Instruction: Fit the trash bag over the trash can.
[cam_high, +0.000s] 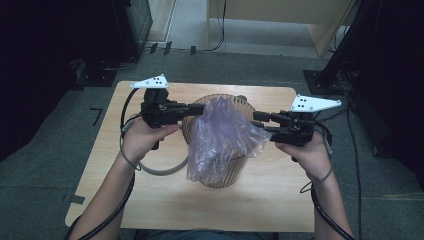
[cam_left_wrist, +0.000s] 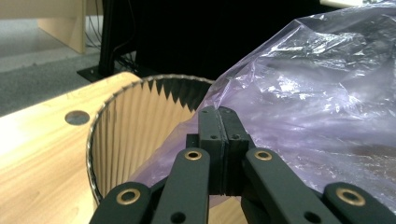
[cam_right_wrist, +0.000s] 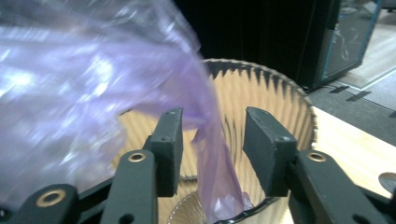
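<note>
A tan ribbed bin stands upright in the middle of the wooden table. A thin purple plastic bag billows over its mouth and hangs down its front. My left gripper reaches in from the left, its jaws shut on the bag's edge above the rim. In the left gripper view the left gripper has its pads pressed together against the bag, beside the bin. My right gripper comes from the right. It is open, and a fold of the bag hangs loose between its pads over the bin.
The wooden table has bare surface on all sides of the bin. A grey cable loop lies left of the bin. A small round hole marks the tabletop. Dark cabinets and stands surround the table on grey carpet.
</note>
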